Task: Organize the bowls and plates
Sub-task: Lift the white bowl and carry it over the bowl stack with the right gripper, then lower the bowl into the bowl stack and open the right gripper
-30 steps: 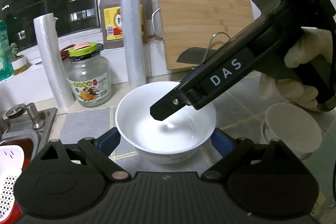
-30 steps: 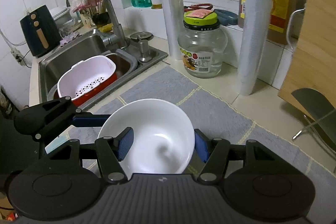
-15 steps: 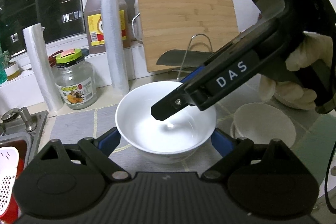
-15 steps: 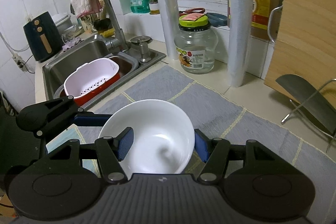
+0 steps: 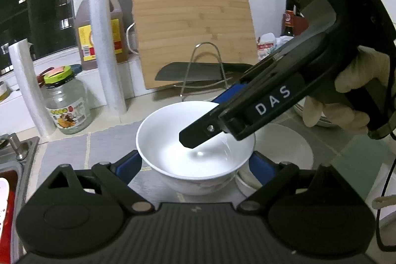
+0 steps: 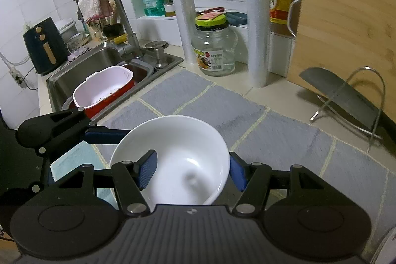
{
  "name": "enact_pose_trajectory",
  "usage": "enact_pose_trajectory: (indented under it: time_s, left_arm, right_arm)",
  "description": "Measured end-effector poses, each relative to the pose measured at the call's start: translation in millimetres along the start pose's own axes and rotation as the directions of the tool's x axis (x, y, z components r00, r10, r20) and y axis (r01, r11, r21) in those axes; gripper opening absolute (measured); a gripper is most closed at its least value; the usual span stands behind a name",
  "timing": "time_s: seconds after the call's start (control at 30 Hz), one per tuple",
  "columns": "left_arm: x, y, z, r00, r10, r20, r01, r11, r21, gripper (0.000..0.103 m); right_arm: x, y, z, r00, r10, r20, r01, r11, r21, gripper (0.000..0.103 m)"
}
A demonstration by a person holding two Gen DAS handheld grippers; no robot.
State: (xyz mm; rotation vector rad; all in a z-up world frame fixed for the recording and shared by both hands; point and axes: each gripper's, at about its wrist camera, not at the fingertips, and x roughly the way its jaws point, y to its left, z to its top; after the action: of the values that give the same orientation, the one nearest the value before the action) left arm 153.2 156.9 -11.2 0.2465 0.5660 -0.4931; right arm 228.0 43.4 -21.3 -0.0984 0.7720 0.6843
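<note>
Both grippers are hanging onto the same white bowl (image 5: 195, 152) over the grey mat (image 6: 222, 110): left gripper (image 5: 195, 165) squeezing its outer sides, right gripper (image 6: 190, 171) pinching the rim, one finger inside. A second bowl (image 5: 284, 147) is sitting just right.

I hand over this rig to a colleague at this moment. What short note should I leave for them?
Left tongs: closed on the white bowl, one pad on each outer side.
Right tongs: closed on the same bowl's wall, one finger inside and one outside.
The bowl is held over the grey mat, next to a second bowl on the counter.
Done: bowl gripped.
Left: set it down, probably into the second bowl.
</note>
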Motion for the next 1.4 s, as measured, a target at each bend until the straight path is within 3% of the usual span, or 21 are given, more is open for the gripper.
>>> enact_pose_trajectory:
  time_s: [0.8,1.4]
  left_arm:
    - [3.3,-52.1,9.0,0.997,-0.081,0.002,0.081,0.995,0.058,0.093]
    - [30.3,-69.9,5.7,0.990,-0.137,-0.040,0.139,0.989,0.049,0.093]
  right_arm:
    - [-54.6,-22.2,-38.6,0.997,-0.064,0.039,0.061,0.996,0.066,0.068]
    - [-56.9,-42.8,-60.4,0.994,-0.109,-0.005,0.109,0.989,0.098,0.068]
